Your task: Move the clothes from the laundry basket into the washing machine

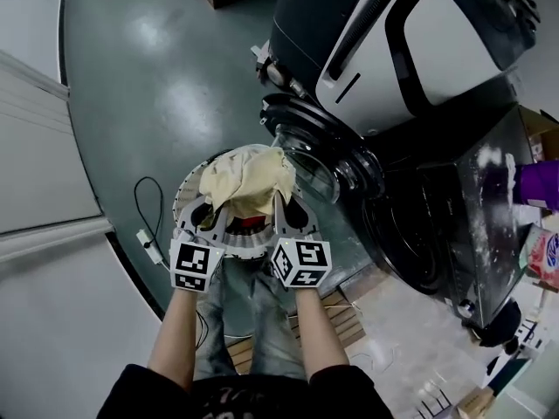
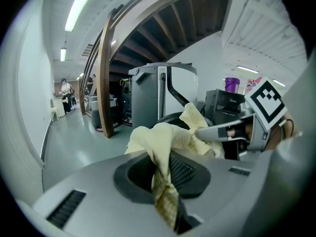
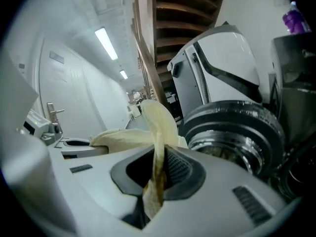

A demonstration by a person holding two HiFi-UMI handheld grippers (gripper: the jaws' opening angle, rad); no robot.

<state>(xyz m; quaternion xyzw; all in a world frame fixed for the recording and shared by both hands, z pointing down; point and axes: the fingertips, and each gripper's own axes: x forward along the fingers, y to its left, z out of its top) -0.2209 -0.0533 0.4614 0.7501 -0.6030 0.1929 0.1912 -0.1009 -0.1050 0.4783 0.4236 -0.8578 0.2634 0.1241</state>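
A pale yellow cloth (image 1: 246, 180) hangs between my two grippers above the round white laundry basket (image 1: 185, 197). My left gripper (image 1: 203, 202) is shut on the cloth's left part, with the fabric (image 2: 154, 138) bunched and pinched between its jaws (image 2: 165, 181). On the right part of the cloth (image 3: 126, 138) my right gripper (image 1: 281, 202) is shut (image 3: 155, 181). A red garment (image 1: 249, 223) lies in the basket below. The dark washing machine (image 1: 419, 234) stands to the right, its round glass door (image 1: 321, 151) swung open close beside the cloth.
A white and black machine (image 1: 410, 42) stands behind the washer. A purple bottle (image 1: 537, 183) sits on the washer's top. A cable and power strip (image 1: 148, 244) lie on the green floor at left, by the white wall. A wooden pallet (image 1: 336, 314) lies under my arms.
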